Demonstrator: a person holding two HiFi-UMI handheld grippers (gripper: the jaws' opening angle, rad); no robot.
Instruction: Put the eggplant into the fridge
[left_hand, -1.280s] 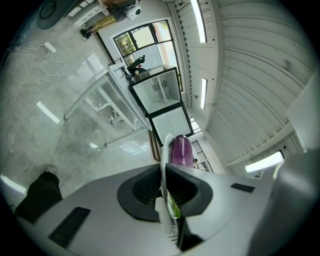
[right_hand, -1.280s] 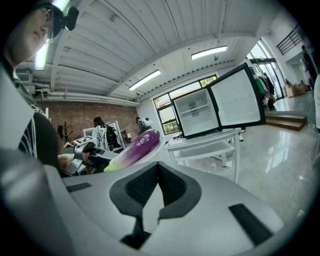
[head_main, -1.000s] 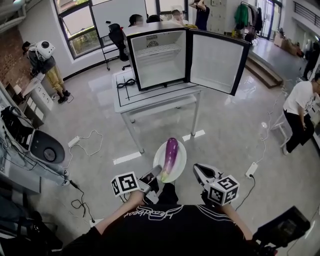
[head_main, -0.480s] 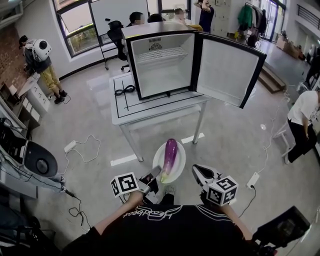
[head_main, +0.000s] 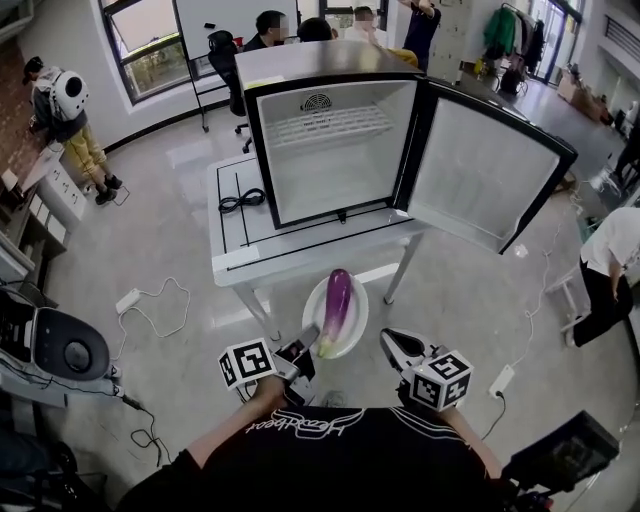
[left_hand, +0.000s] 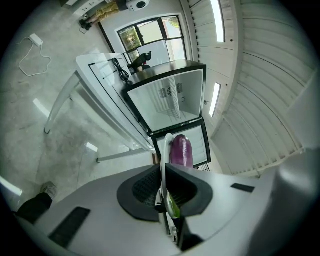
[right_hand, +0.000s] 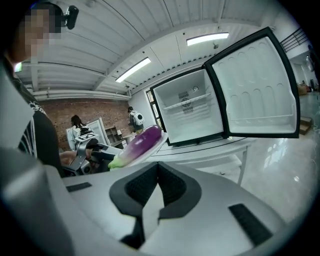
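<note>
Moved: we have walked closer since a second ago. The fridge (head_main: 330, 150) and its table (head_main: 232, 250) fill more of the head view, and the plate (head_main: 353, 328) now hangs just short of the table's front edge.
Eggplant (head_main: 336, 305): purple, lying lengthwise on the plate. Its green stem end is at the near rim and its tip toward the far rim. It is not yet in the fridge.
Plate: white and round, held in the air by its near-left rim.
Left gripper (head_main: 305, 345): narrow, with its pads pinched on the plate's rim.
Right gripper (head_main: 388, 340): jaws together with nothing between them, just beside the plate's right rim and apart from it.
Fridge: small, black-framed and white inside. We see it on the tabletop toward the back right corner, with a wire shelf (head_main: 335, 125) near its top.
Door (head_main: 490, 175): swung wide to the right, out past the table's right edge.
Cable (head_main: 237, 203): black, coiled on the tabletop near the left edge.
Person (head_main: 60, 110): standing far left, by the window.
</note>
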